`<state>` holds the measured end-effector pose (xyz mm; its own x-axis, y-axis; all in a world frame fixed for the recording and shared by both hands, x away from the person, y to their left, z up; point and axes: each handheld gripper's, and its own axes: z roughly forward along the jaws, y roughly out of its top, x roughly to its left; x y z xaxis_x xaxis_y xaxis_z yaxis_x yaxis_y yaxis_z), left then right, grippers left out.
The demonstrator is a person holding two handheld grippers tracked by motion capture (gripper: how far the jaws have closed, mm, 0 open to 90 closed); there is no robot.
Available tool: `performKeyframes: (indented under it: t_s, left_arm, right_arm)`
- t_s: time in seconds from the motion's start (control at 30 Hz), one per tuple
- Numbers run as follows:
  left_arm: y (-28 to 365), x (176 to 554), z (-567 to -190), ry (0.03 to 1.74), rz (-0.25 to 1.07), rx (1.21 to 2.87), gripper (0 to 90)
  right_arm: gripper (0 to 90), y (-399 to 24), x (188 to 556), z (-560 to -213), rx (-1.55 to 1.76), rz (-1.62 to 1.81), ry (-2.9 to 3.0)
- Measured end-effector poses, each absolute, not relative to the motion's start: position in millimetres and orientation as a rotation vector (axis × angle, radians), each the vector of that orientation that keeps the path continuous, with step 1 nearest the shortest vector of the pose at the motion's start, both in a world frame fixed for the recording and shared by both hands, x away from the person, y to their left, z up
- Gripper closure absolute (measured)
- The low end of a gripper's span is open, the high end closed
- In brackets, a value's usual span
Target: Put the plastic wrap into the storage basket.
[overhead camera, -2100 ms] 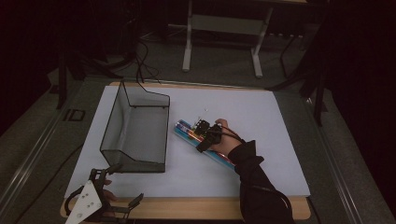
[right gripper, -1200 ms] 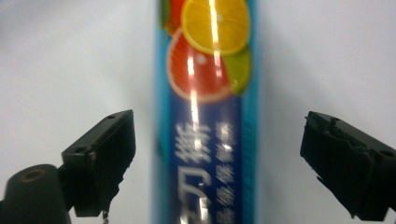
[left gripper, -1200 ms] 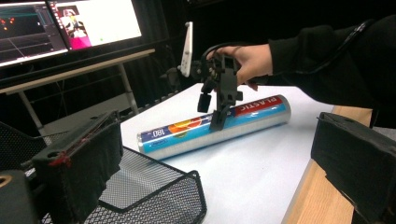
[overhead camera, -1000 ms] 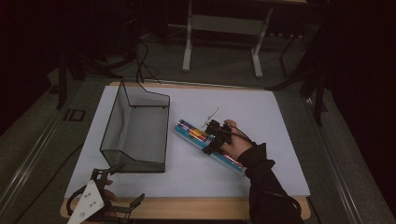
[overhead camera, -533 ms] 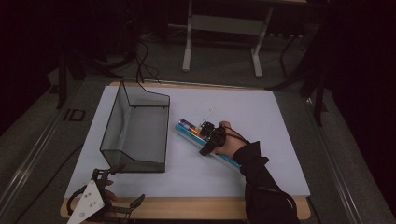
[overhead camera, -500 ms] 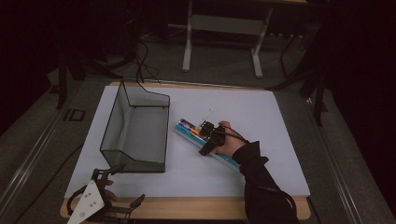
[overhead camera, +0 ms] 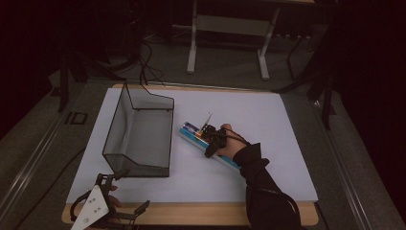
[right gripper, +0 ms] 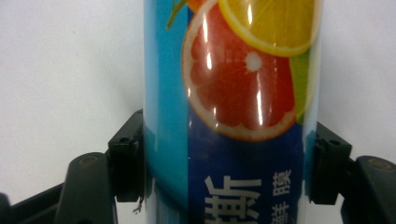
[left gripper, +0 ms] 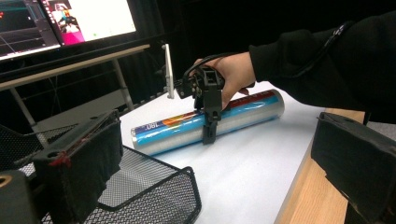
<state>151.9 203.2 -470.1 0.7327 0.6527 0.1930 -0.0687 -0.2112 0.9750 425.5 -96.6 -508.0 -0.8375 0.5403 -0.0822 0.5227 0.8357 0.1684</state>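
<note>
On the white mat, mid-surface, a wire basket and a film roll are laid.
The roll is pinched by the right gripper; the left gripper is held spread at the near left corner.

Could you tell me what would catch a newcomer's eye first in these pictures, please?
The blue roll printed with citrus slices lies on its side mid-table on the white sheet, with the right gripper set around it, one jaw on each side. To its left stands a black wire-mesh basket. The left gripper rests at the table's near edge, jaws apart and holding nothing.
</note>
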Motion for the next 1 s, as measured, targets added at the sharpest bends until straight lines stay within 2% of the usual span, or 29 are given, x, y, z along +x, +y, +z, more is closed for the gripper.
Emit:
performKeyframes:
  t_s: [0.27,0.67,1.0]
  left_arm:
    - [204.3,152.7,-470.0,0.48,0.707,1.663,2.7]
    - [203.8,153.1,-470.1,0.484,0.714,1.663,2.8]
    - [203.8,153.2,-470.3,0.484,0.713,1.662,2.7]
  right_arm:
    - [31.8,-104.0,425.3,-500.0,0.889,0.27,2.89]
    - [31.9,-119.0,429.2,-444.3,1.102,0.55,2.734]
    - [31.9,-112.1,429.4,-407.3,1.245,0.747,2.622]
